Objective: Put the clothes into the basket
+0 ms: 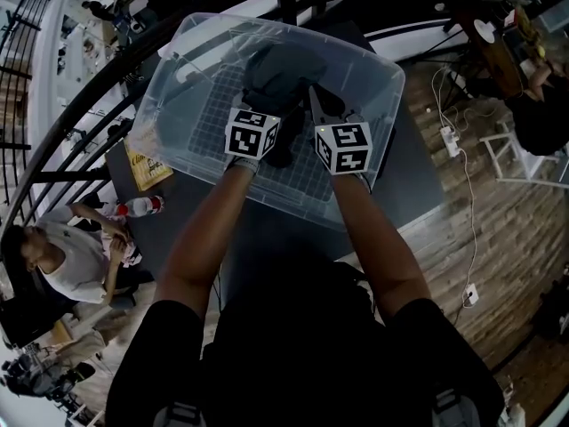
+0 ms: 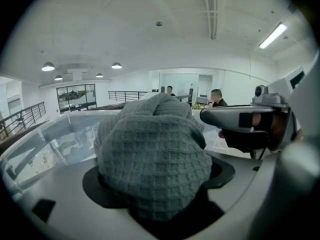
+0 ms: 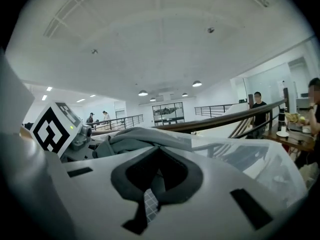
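Head view gives us a clear plastic basket point(image 1: 391, 78) on a dark table point(image 1: 418, 181), with a grey waffle-weave cloth point(image 1: 280, 74) bunched over its far half. The gridded floor nearer us lies bare. We cannot tell whether the cloth touches that floor. Our left gripper point(image 2: 159, 179) has its jaws spread wide around a thick wad of the cloth, pads pressed into it. Our right gripper point(image 3: 159, 151) has its jaws drawn almost together, tips nipping a fold of the same cloth.
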A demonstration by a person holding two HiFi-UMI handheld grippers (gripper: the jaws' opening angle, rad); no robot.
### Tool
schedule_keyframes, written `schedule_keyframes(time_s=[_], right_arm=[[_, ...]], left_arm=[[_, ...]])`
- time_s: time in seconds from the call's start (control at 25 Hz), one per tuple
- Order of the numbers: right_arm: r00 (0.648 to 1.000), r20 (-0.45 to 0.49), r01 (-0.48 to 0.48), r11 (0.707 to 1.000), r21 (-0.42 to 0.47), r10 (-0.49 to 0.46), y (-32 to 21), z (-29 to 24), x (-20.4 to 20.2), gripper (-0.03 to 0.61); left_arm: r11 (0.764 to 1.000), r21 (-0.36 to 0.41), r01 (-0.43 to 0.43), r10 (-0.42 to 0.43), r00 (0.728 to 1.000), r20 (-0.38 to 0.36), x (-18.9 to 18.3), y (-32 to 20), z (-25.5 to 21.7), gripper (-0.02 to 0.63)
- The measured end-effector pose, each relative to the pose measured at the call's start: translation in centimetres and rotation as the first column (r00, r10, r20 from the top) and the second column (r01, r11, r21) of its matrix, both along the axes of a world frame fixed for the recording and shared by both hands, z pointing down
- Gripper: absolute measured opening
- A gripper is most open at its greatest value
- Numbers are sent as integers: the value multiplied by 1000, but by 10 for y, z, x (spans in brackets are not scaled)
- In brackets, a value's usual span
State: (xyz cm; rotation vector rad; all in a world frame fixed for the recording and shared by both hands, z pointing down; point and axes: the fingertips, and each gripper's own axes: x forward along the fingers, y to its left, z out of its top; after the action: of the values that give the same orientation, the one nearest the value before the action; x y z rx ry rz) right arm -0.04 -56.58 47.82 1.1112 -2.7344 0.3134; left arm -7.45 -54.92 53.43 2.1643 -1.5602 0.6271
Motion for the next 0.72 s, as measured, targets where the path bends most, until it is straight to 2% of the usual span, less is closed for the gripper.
schedule_keyframes(time_s=[0.32,0.52,0.72], right_arm=[[998,-45,-44,993,-109,40,-5,52,-14,17],[996,-53,-82,972,-219,72,-7,82,-13,17],[993,-72,-109,958,-266,93,-10,101,-6,17]], left_arm=[[991,-130,16,-15,1000,7,-13,0,50,399],[982,-186,23,-26,1000,-10,-15,-5,67,400],[973,-232,-12,9,1000,-12,-9,-13,75,407]])
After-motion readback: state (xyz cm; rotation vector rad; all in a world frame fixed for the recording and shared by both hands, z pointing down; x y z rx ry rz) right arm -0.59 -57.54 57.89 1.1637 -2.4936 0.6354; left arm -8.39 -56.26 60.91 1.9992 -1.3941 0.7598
